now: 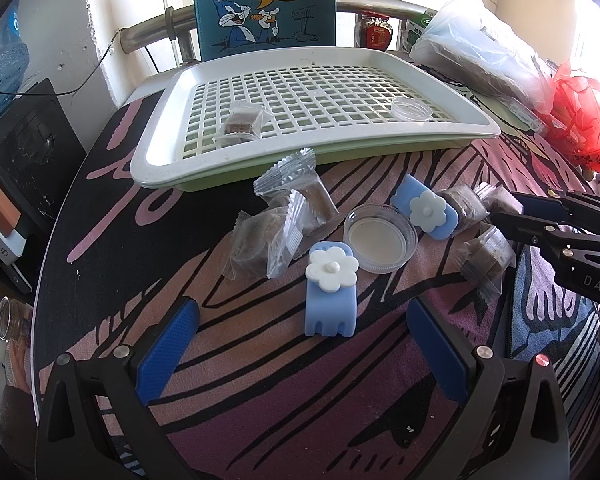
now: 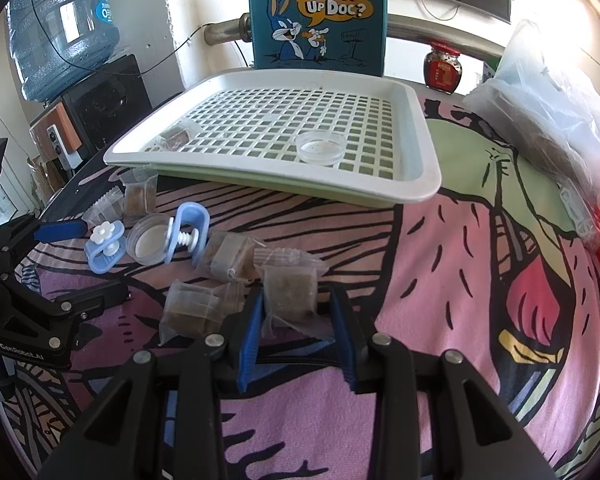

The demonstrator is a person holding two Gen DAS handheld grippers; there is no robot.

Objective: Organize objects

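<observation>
A clear snack packet (image 2: 291,289) with a brown square inside stands between the blue pads of the right tongs (image 2: 296,316); the pads are drawn in close on both its sides and grip it, low over the tabletop (image 2: 440,264), which wears a pink cartoon cloth; just left of it lie more packets of the same kind (image 2: 192,308), some leaning on each other. Beyond them is a small round clear dish (image 1: 380,238) with a white bottom; a blue clip with a white flower knob (image 1: 331,290) stands just in front of it, and a second blue clip (image 1: 426,212) lies touching its far right side; three other packets (image 1: 278,226) lie left of the dish. The left tongs (image 1: 300,352) hang wide open over the cloth, with nothing between the pads; the near blue clip stands just ahead of the gap. Farther back sits a white slotted tray (image 1: 460,120) on a green base; inside it are one packet (image 1: 240,124) at the left and an empty clear dish (image 1: 412,109) at the right. Behind the tray stands a blue cartoon rabbit box (image 1: 264,4); a red-lidded jar (image 2: 442,68) and a clear plastic bag (image 2: 552,100) are at the right; a water bottle (image 2: 60,28) is at the far left.
</observation>
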